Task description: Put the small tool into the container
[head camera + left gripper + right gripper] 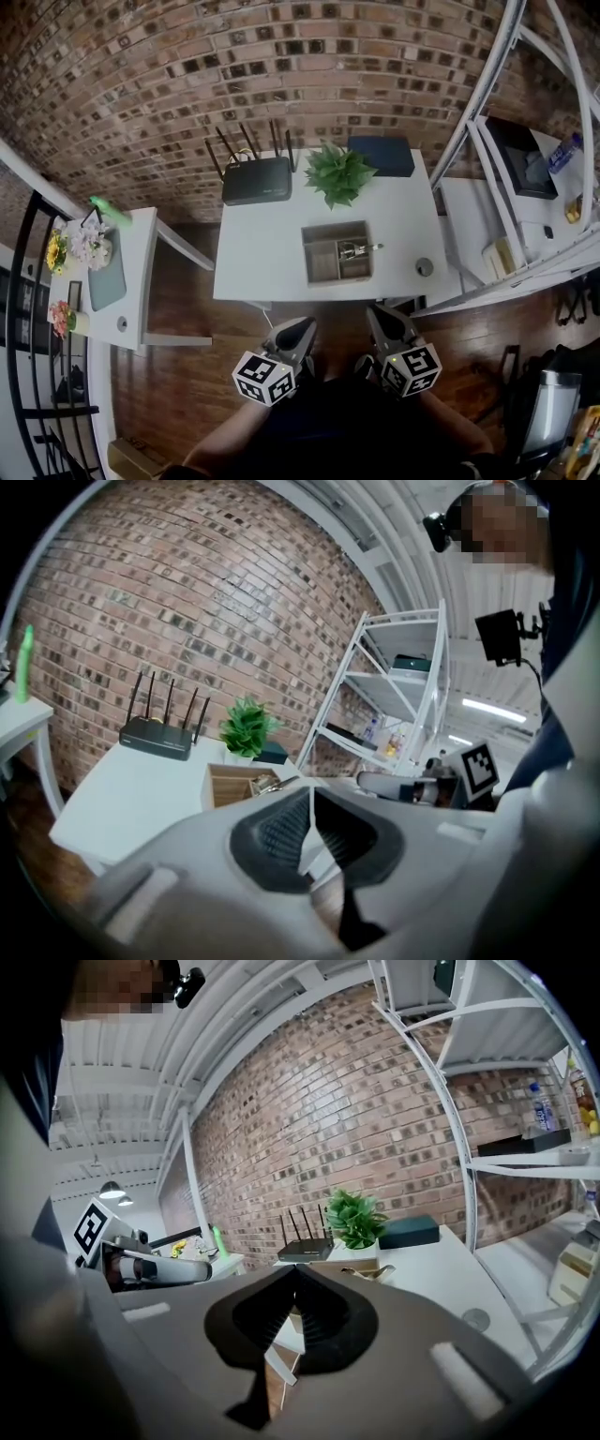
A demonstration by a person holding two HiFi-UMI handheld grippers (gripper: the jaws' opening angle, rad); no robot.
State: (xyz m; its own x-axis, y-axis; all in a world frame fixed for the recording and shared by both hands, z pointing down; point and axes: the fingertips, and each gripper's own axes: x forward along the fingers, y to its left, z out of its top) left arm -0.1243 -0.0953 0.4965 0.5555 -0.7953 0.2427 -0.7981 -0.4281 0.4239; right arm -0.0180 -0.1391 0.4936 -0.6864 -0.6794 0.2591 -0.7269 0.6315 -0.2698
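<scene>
A wooden container (324,263) with compartments stands on the white table (258,253). The small metal tool (356,249) lies in its right compartment, with one end poking over the right wall. Both grippers hang below the table's near edge, above the person's lap and apart from the container. My left gripper (300,328) is shut with nothing between its pads. My right gripper (380,317) is likewise shut and empty. In the left gripper view the container (231,786) and tool (268,783) show just beyond the jaw tips (310,801). In the right gripper view the tool (377,1273) peeks over the gripper (295,1277).
At the table's back stand a black router (256,179), a green potted plant (337,172) and a dark blue box (382,155). A round grommet (425,266) sits near the right edge. A side table (136,281) with flowers stands left, a white shelf rack (511,178) right.
</scene>
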